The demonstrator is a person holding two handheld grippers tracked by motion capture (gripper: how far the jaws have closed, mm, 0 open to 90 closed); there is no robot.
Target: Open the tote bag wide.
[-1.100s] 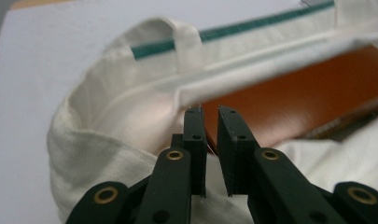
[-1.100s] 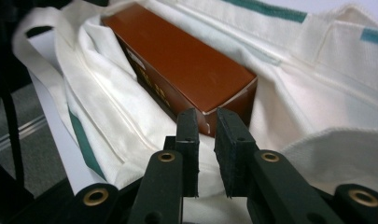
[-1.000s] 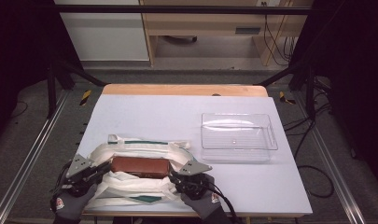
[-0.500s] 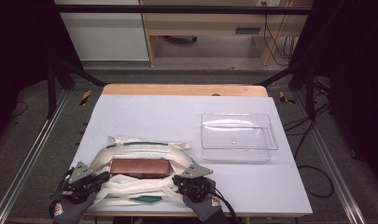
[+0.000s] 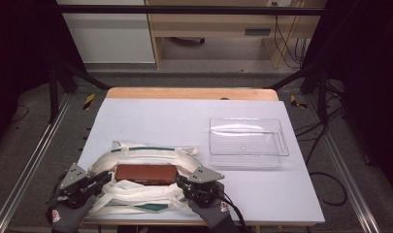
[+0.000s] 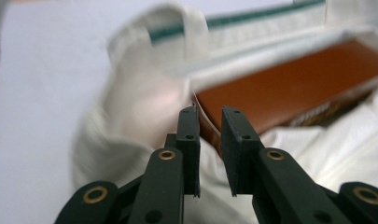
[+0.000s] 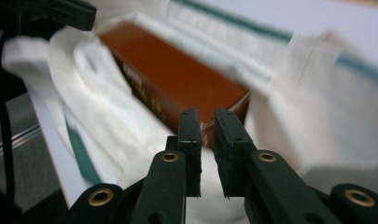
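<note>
There was one white cloth bag (image 5: 136, 194), one brown box (image 5: 145, 173) inside it and one clear tray (image 5: 247, 141) at the right. The left gripper (image 5: 103, 178) and right gripper (image 5: 180, 182) lay low at the box's two ends. Each had a narrow gap, which had just grown a little, with nothing between.

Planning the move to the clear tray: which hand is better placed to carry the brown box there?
Right. The right gripper, its jaws just opened further and empty, sits at the end of the brown box nearest the tray.
</note>
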